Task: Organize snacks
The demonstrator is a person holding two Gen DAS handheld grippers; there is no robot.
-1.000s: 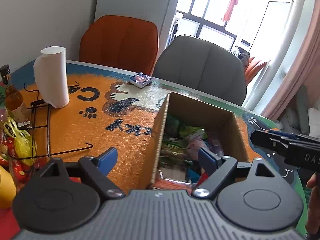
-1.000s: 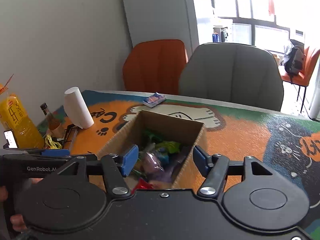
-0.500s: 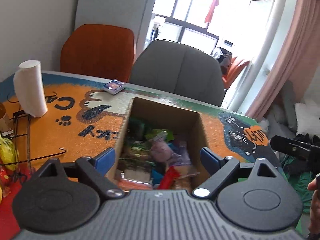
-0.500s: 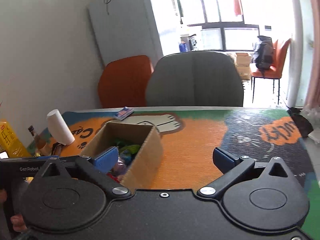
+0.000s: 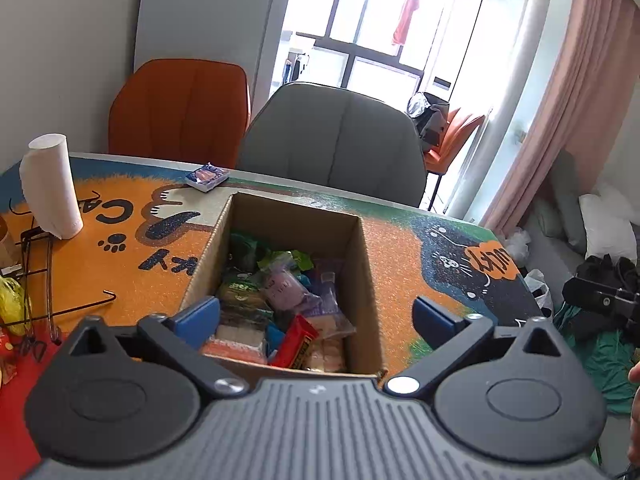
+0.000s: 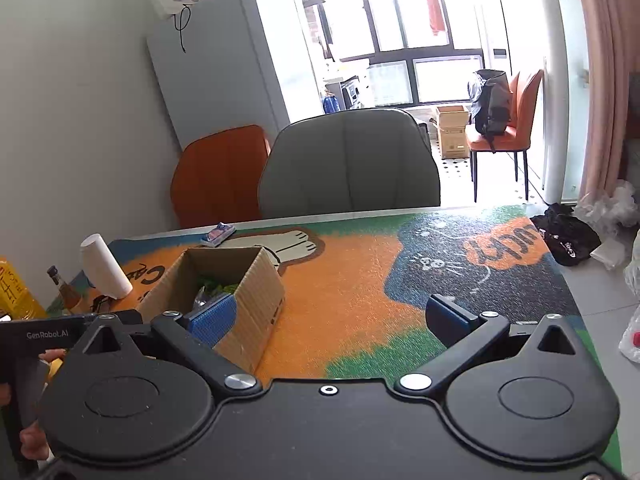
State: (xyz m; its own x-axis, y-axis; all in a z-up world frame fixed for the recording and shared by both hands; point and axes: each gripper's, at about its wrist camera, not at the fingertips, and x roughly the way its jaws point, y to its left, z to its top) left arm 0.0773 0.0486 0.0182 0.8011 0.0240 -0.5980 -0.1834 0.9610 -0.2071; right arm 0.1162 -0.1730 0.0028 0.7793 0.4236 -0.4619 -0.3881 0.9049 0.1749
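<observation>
Left gripper (image 5: 316, 314), nearest the lens in the left wrist view: its blue fingers (image 5: 198, 316) stand wide apart and are opening at this moment, pressing on nothing; the near end of the cardboard box (image 5: 366, 264) lies between them, the left pad over the box's left wall, the right pad outside its right wall. Right gripper (image 6: 332, 316), nearest the lens in the right wrist view: fingers (image 6: 448, 318) spread wide and empty, over bare mat, with the left pad in front of the box's near corner.

The cardboard box stands open-topped on the worktop (image 5: 400, 248), which is covered by an orange, green and dark mat with cat drawings and lettering. Inside the box lie the snacks (image 5: 280, 292): a red bar (image 5: 294, 342) leaning at the near end, a pale purple packet (image 5: 280, 286) in the middle, green packets towards the far wall.

Left of the box, on the worktop: a black wire frame (image 5: 48, 280), a white paper roll (image 5: 50, 186) standing upright, and, seen from the right wrist, a small brown bottle (image 6: 60, 286) beside a yellow container (image 6: 14, 294). Beyond the box, near the far edge, a small blue packet (image 5: 207, 176) lies flat.

Behind the worktop: an orange chair (image 5: 180, 114) and a grey chair (image 5: 334, 142), side by side; further back, a bright window.
</observation>
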